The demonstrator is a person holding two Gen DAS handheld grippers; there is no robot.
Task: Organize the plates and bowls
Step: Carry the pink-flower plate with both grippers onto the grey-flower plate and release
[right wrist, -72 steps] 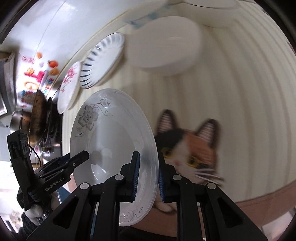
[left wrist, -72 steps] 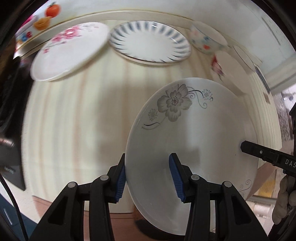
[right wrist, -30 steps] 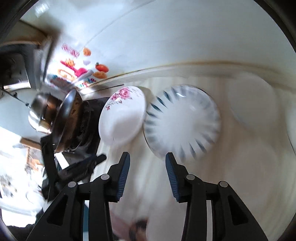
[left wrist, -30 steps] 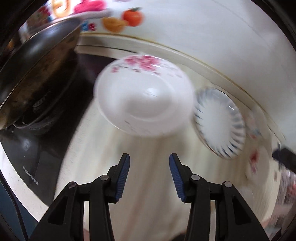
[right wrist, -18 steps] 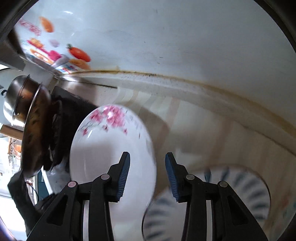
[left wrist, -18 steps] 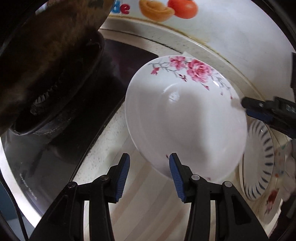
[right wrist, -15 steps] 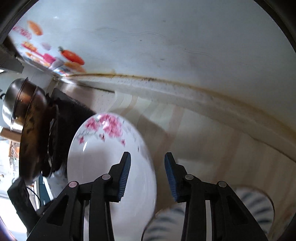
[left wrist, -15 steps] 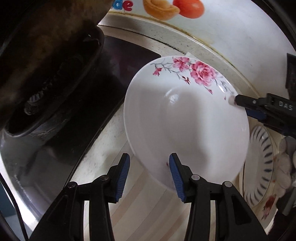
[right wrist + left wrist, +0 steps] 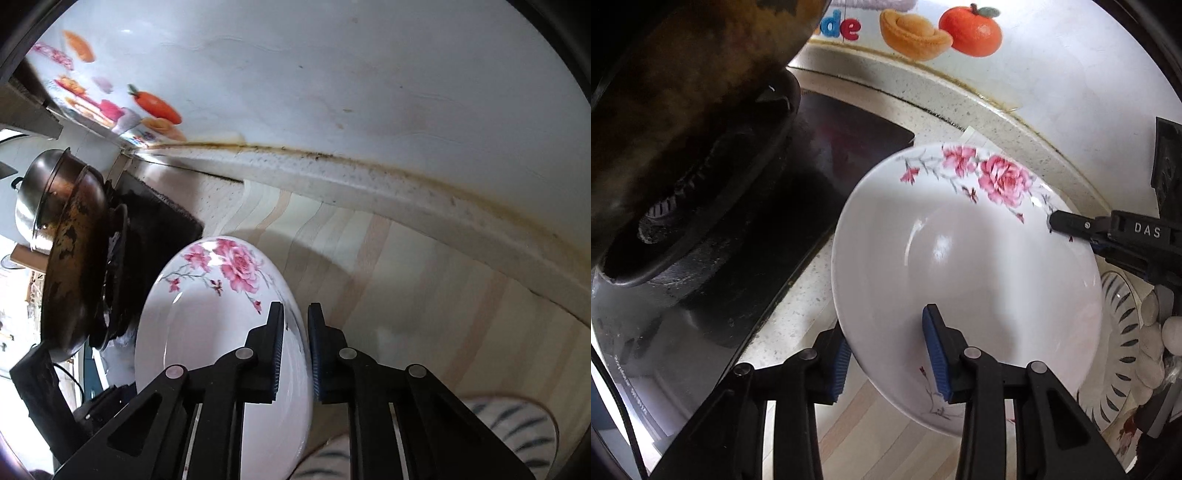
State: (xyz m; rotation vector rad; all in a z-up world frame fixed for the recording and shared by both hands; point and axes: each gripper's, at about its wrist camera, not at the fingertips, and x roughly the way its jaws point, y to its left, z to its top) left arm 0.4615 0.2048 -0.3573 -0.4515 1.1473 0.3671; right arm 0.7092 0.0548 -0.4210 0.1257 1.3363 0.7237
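The rose plate (image 9: 964, 258) sits tilted off the striped counter (image 9: 424, 295), next to the black stove (image 9: 746, 192), and both grippers meet it at opposite edges. The left gripper (image 9: 888, 358) straddles the near rim: one blue pad (image 9: 936, 350) lies over the inner face, the other pad (image 9: 840, 363) is under the outside edge. The jaws look only partly closed, so I cannot tell if they pinch yet. The right gripper (image 9: 295, 350) comes in from the right side, and its jaws are nearly shut on the rim by the rose print; in the left view its tip (image 9: 1071, 225) touches that edge. The coming lift, I judge, turns on this pairing: near rim and right rim are held across the plate's width. The blue-striped plate (image 9: 1123, 332) lies just right, partly under it.
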